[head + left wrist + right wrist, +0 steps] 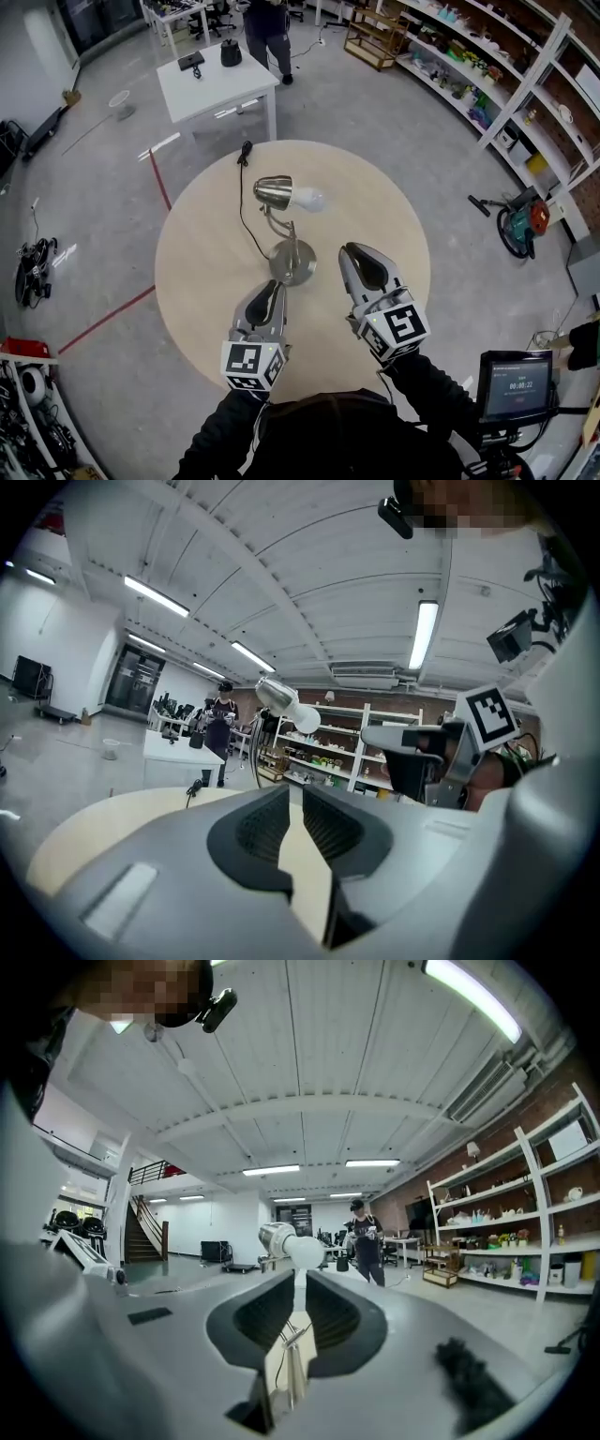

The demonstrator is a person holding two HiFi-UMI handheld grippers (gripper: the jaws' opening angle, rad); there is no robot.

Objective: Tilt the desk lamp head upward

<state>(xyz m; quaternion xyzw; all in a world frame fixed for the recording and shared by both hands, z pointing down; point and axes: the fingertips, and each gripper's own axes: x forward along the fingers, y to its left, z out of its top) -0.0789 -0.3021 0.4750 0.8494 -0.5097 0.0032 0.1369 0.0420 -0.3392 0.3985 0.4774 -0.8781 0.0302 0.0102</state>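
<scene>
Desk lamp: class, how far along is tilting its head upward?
Done: nothing visible; the lamp head sits roughly level, bulb sideways. In hand: nothing; the left gripper and right gripper hover short of it, jaws nearly together, empty. Left: reach the head and tilt it up.

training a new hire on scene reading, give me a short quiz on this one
1. True or false: the right hand-held gripper is clamped on the desk lamp.
2. The lamp base stands on: a) the round table b) the floor c) a shelf
3. Fill in: the lamp's cord ends in a ___ lying on the table.
Key: 1 false; 2 a; 3 plug
</scene>
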